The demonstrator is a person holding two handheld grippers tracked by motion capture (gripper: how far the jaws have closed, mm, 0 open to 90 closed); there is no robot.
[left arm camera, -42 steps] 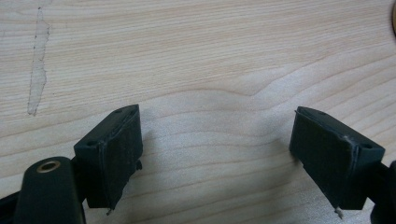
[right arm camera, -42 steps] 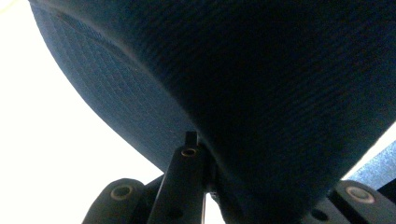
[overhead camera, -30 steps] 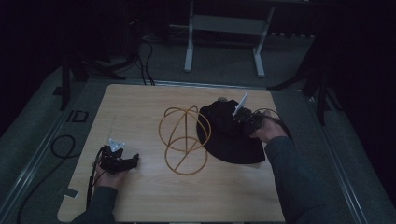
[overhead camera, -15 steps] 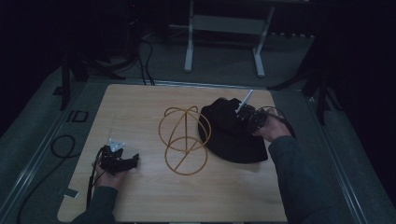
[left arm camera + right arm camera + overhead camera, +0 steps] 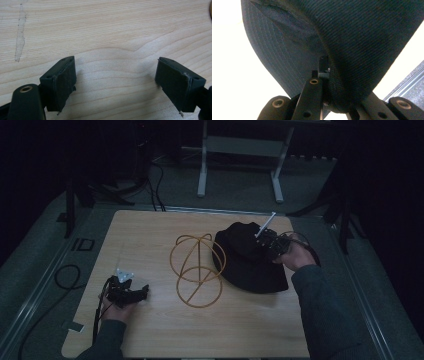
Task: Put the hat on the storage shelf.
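Observation:
A black brimmed hat (image 5: 248, 264) lies on the right half of the wooden table (image 5: 150, 235), its crown lifted at the far side. My right gripper (image 5: 263, 241) is shut on the hat's dark fabric (image 5: 352, 37), which hangs close over the jaws in the right gripper view. A golden wire sphere stand (image 5: 197, 268) sits at the table's middle, just left of the hat. My left gripper (image 5: 131, 292) rests low at the near left of the table. Its jaws stand wide apart, open over bare wood (image 5: 112, 50), with both pads (image 5: 63, 80) showing nothing between them.
A pale scuff mark (image 5: 20, 35) runs along the wood ahead of the left gripper. Beyond the table's far edge stands a metal frame (image 5: 240, 150). Cables (image 5: 60, 280) lie on the dark floor at the left.
My right gripper has shifted slightly to the right and up with the hat's fabric in it. The left gripper has stayed where it was.

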